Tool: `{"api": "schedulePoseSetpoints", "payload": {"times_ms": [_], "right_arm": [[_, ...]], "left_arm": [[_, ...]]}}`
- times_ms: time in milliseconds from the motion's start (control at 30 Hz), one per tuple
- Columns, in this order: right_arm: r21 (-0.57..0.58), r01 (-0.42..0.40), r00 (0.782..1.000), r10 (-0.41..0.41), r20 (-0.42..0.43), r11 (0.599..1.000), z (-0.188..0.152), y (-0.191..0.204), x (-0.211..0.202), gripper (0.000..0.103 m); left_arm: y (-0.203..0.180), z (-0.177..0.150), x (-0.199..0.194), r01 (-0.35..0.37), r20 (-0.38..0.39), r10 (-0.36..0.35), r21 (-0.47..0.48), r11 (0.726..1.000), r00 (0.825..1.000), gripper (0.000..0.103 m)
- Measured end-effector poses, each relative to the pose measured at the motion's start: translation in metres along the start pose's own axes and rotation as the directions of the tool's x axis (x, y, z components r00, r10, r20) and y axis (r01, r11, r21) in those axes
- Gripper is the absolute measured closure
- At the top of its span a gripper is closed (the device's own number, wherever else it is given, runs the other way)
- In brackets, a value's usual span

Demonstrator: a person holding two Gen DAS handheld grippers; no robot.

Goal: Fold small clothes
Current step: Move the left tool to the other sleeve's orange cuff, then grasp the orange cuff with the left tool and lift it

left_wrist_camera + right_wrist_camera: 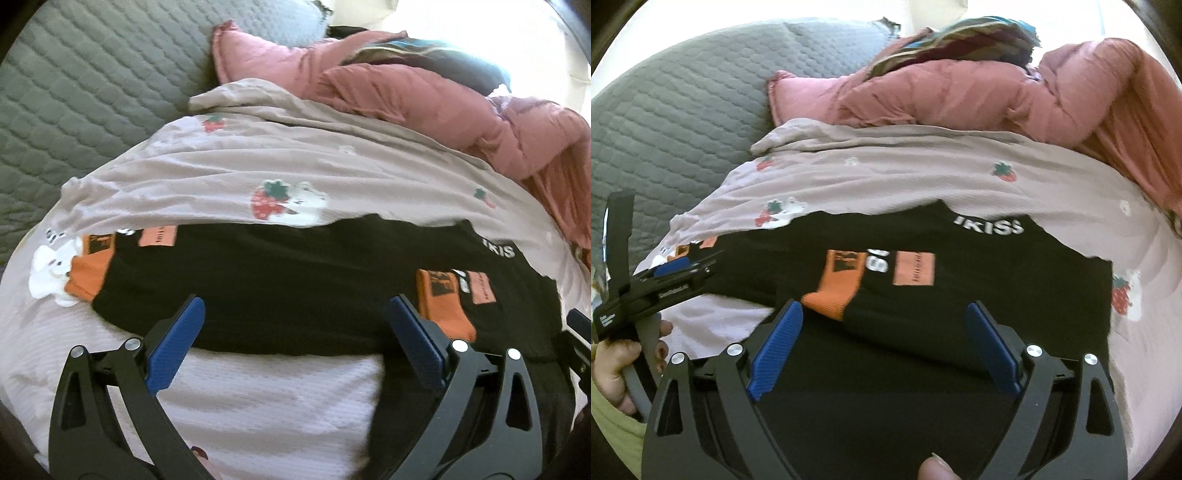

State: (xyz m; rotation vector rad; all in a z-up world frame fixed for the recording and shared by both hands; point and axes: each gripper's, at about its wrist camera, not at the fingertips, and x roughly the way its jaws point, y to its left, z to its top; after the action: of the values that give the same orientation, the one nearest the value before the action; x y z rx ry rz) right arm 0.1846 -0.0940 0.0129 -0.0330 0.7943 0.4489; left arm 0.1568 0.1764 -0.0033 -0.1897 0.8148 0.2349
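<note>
Currently a black top (295, 288) with orange cuffs and white lettering is laid flat on the bed's strawberry-print sheet (295, 166), and it appears partly folded, both sleeves seemingly brought in over the body. The left tool (295, 314) is seen with its blue pads spread wide, nothing clamped, hovering over the near hem at the garment's left side. The right tool (886, 317) is likewise held apart and empty, above the near edge just beside the orange cuff (834, 299). A release between folds is judged to be the step in hand. For the next move, a fresh grip on two matching points of one edge would likely be needed so the top can be doubled over; a skewed fold is risked if the grips are set unevenly. The far-left sleeve with its orange cuff (88, 273) resting on the sheet is shown fully only by the left wrist view, where the right tool is barely caught at the frame edge. The left tool from the side (676, 269), the hand (620, 369) gripping its handle and a green sleeve are shown only by the right wrist view. A pink quilted jacket (960, 96) and a grey quilted cover (92, 81) are seen beyond, untouched
</note>
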Motion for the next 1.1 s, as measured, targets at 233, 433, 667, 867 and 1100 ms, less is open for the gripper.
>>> {"api": "schedulePoseSetpoints", "payload": {"times_ms": [233,433,667,867,1100], "right_arm": [[-0.052,-0.030,1.000,0.030,0.000,0.998,0.009,0.030,0.014,0.013],[-0.069,-0.055,0.998,0.054,-0.007,0.996,0.018,0.051,0.029,0.009],[-0.109,-0.085,0.996,0.085,-0.005,0.990,0.033,0.078,0.043,0.009],[-0.126,-0.104,0.995,0.104,-0.002,0.987,0.042,0.094,0.051,0.009],[-0.163,-0.111,0.994,0.111,-0.010,0.980,0.049,0.111,0.065,0.009]], "left_arm": [[0.036,0.006,-0.001,-0.040,0.008,0.041,-0.087,0.995,0.999,0.010],[0.062,0.008,0.000,-0.062,0.004,0.063,-0.160,0.985,0.998,0.010],[0.091,0.008,0.002,-0.148,-0.005,0.150,-0.218,0.965,0.989,0.010],[0.118,0.006,0.007,-0.187,-0.026,0.187,-0.288,0.939,0.982,0.010],[0.146,0.000,0.016,-0.171,-0.050,0.165,-0.379,0.909,0.985,0.010]]}}
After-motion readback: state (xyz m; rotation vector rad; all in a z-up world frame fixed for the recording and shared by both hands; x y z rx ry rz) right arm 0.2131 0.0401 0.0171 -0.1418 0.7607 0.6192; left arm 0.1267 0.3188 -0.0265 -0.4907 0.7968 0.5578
